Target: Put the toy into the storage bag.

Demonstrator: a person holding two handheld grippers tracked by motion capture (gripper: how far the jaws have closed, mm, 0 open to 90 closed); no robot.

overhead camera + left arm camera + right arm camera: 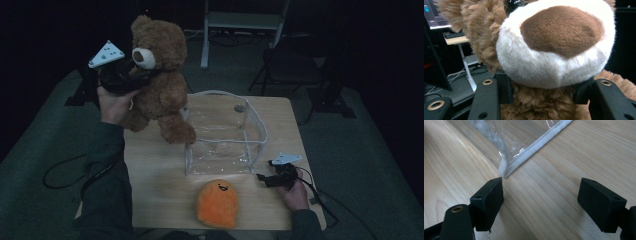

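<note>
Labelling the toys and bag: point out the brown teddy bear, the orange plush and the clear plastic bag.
brown furry teddy bear (165, 95), high view, belly
orange round plush toy (217, 204), high view, body
clear plastic bag with white trim (260, 125), high view, right rim

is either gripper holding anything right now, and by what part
The left gripper holds the brown teddy bear by its neck, under the muzzle. The right gripper holds nothing; its jaws stand open.

A wooden table (155, 175) bears a clear bag (225, 137) and orange plush (217, 202).

The teddy bear (160, 80) stands left of the clear bag (225, 135), perhaps touching; the round plush (217, 202) lies before it.
</note>
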